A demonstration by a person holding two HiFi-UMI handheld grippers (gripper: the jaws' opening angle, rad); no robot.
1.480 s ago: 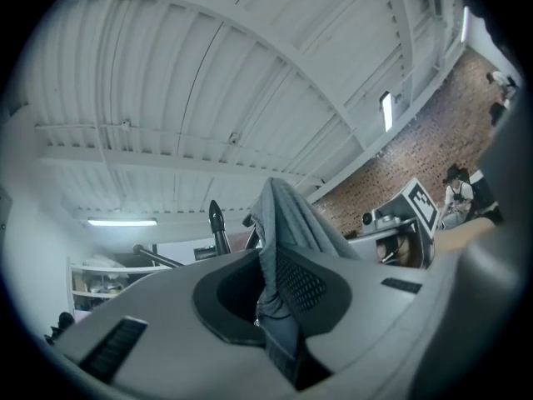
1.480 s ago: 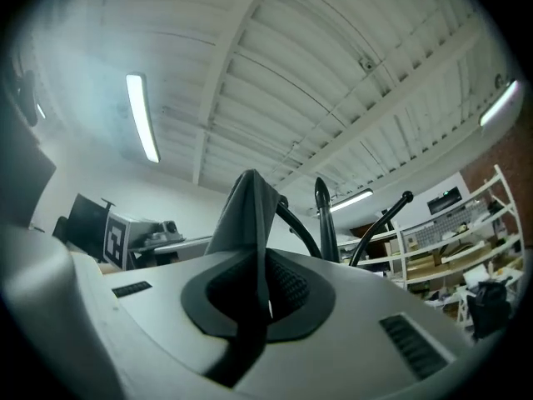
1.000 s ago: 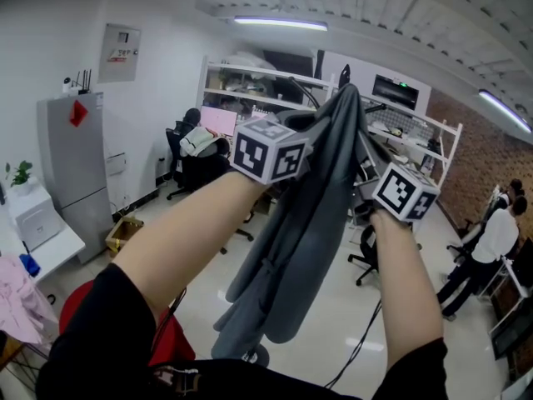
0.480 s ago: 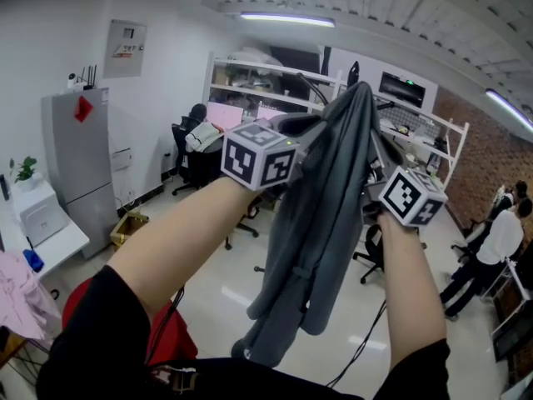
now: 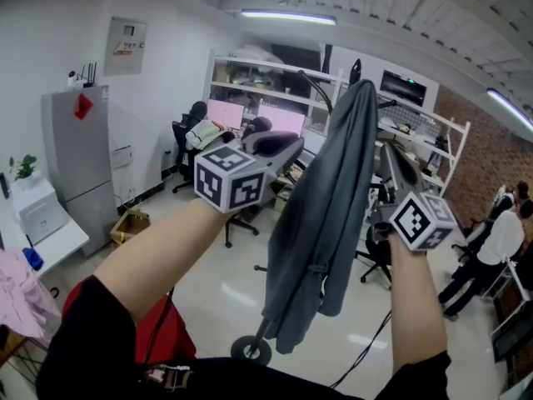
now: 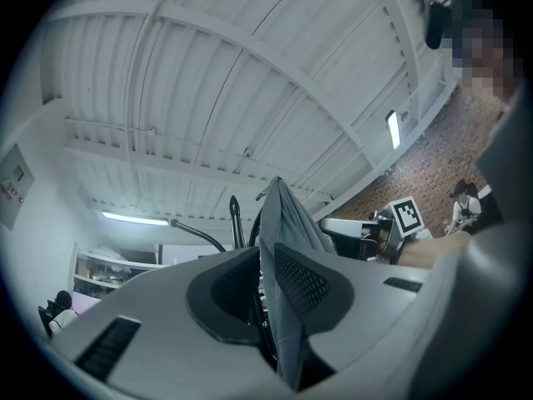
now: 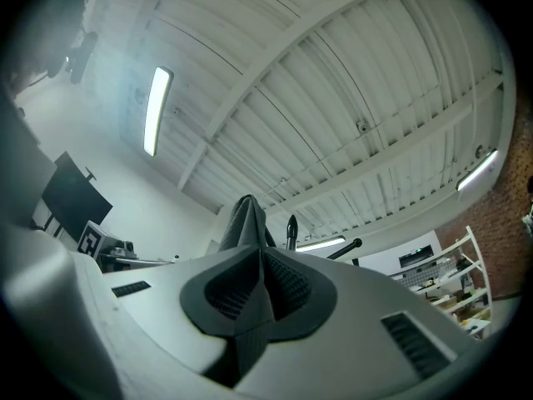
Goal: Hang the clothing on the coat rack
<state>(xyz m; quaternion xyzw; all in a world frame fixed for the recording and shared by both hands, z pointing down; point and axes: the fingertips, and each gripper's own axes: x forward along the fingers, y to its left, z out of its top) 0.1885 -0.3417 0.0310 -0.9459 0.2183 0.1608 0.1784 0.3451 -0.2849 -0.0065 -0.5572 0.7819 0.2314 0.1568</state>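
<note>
Now; jacket on rack; left claw, right claw opening, jacket between each.

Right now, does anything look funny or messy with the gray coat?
A little. The gray coat hangs from the very top of the coat rack in one long bunched, twisted strip, not spread out neatly. It doesn't look torn, and it hasn't fallen off.

a grey refrigerator stands at the far left, and a small plant sits left of it above a white worktop. white shelves line the far wall, with pink-lit monitors below them. a pink cloth lies near left. a person in a white shirt stands at the right by a brick wall.
</note>
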